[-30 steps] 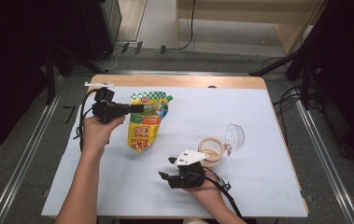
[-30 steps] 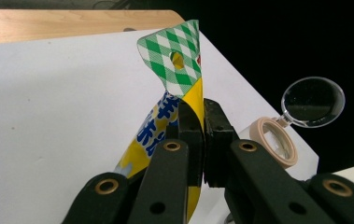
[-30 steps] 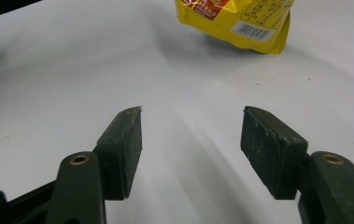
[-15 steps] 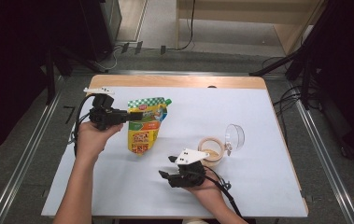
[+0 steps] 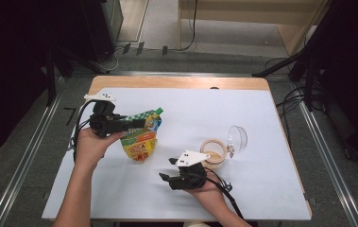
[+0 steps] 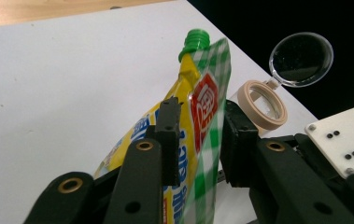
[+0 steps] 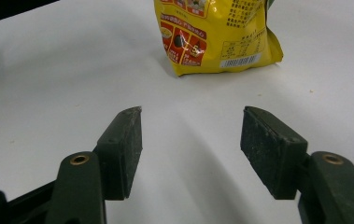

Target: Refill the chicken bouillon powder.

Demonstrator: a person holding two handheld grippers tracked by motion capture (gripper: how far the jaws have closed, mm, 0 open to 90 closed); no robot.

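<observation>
A yellow and green refill pouch [image 5: 140, 142] with a green screw spout [image 6: 194, 41] stands tilted on the white table sheet [image 5: 261, 113]. Its top lies between the jaws of my left gripper [image 5: 136, 124], which comes in from the left. Those jaws have just been opening, and in the left gripper view the pads [image 6: 170, 135] stand slightly off the pouch [image 6: 202, 107]. My right gripper [image 5: 167, 178] rests open near the front edge with nothing between its fingers. It [image 7: 191, 126] points at the pouch's base [image 7: 216, 42].
A small beige-rimmed jar [image 5: 213, 152] sits just right of the right hand, its clear hinged lid [image 5: 237, 137] flipped open; both show in the left gripper view as jar [image 6: 263, 105] and lid [image 6: 300, 58]. The wooden table edge [image 5: 176, 82] runs along the back.
The left hand has moved left with the pouch, which has gone from lying flatter to standing more upright. The left jaws have widened around its top. The right hand has stayed put.
</observation>
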